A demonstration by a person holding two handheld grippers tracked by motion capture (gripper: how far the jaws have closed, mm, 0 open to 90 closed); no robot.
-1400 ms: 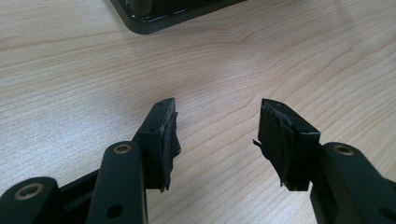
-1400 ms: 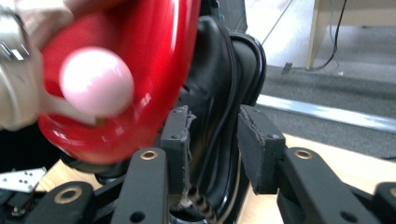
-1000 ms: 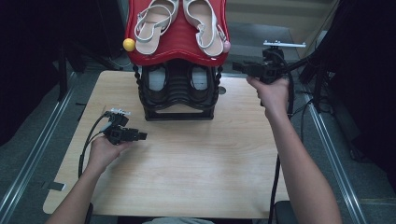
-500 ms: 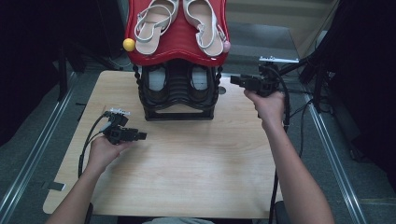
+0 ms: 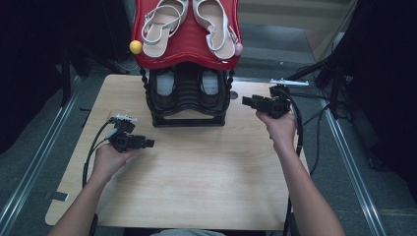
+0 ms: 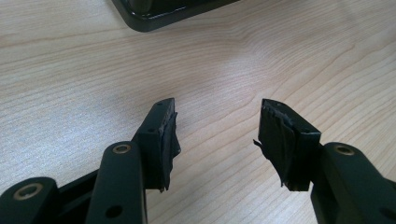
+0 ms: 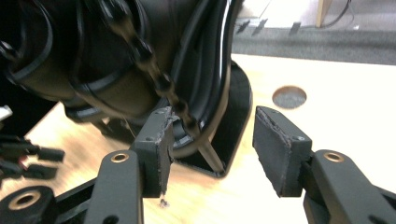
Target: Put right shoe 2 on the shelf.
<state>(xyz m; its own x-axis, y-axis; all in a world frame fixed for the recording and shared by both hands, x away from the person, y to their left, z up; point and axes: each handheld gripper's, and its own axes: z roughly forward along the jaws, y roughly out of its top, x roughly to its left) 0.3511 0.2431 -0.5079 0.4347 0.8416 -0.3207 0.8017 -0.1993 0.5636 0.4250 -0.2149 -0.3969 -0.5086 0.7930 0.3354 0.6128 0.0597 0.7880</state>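
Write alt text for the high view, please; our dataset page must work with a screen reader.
A person's right gripper reaches toward the right side of a black shoe rack on a wooden table, while the left gripper rests low at the table's left. A pair of sandals lies on the rack's red top shelf.

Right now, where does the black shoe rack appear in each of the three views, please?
High view: the black shoe rack stands at the far middle of the table, under the red shelf.
Left gripper view: its base corner is at the top edge.
Right gripper view: it is upper left, close by.
Shared landmark: the wooden table.
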